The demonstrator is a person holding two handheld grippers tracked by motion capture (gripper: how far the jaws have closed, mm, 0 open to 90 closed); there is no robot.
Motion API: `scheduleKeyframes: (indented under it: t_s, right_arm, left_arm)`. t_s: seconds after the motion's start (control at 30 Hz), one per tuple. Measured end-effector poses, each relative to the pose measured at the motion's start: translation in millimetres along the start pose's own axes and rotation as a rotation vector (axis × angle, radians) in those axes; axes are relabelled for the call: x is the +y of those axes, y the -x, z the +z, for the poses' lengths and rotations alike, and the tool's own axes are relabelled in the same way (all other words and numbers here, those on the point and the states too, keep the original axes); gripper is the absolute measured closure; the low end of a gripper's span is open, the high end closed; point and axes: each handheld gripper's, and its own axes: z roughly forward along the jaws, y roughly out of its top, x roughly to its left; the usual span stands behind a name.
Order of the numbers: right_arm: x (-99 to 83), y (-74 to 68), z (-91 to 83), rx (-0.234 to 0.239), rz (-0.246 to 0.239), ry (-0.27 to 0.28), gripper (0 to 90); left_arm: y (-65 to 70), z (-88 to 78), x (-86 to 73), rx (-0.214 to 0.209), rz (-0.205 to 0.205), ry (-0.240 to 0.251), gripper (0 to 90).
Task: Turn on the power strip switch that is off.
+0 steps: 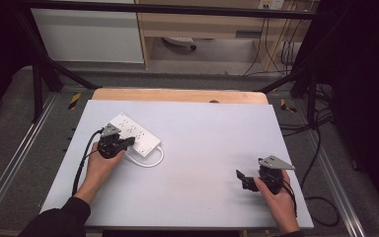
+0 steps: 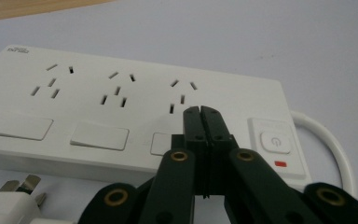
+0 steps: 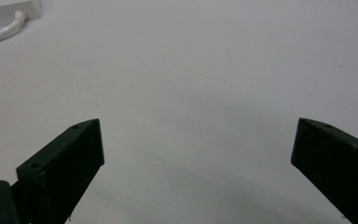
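The high view showed a large pale grey rectangular table mat (image 1: 192, 173) with a long white plastic power strip (image 1: 133, 132) lying on its left part, the strip's long axis running diagonally from far left towards near right, its white cable (image 1: 150, 162) looping off the nearer end. The left gripper (image 1: 128, 142) was seen just over that nearer end, far closer to the strip than the right gripper (image 1: 242, 177), which was held well apart over bare mat at the near right. In the left gripper view the jaws were pressed together with nothing between them, their tips (image 2: 201, 112) poised at the third rocker switch (image 2: 161, 143), beside the round power button (image 2: 275, 141); whether they touched it could not be told. A small white plug (image 2: 9, 200) lay nearby. In the right gripper view the jaws stood wide apart, empty.
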Motion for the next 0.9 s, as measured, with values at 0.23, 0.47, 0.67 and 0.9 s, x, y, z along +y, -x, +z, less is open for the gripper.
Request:
scheduleKeyframes:
  t_s: [0.23, 0.47, 0.67, 0.9]
  right_arm:
    - [-0.1, 0.2, -0.2, 0.0, 0.0, 0.001, 2.9]
    - [-0.1, 0.1, -0.3, 0.0, 0.0, 0.0, 2.9]
    - [-0.3, -0.1, 0.1, -0.001, -0.004, 0.0, 2.9]
    - [0.0, 0.0, -0.5, -0.002, 0.0, 0.001, 2.9]
  left_arm:
    - [0.7, 1.8, 0.8, 0.005, 0.002, -0.002, 90.0]
    - [0.7, 2.7, 0.1, 0.006, 0.008, -0.005, 90.0]
    - [0.3, 2.8, -0.1, 0.001, 0.005, -0.005, 90.0]
    - [-0.1, 2.8, -0.4, -0.002, 0.008, -0.004, 90.0]
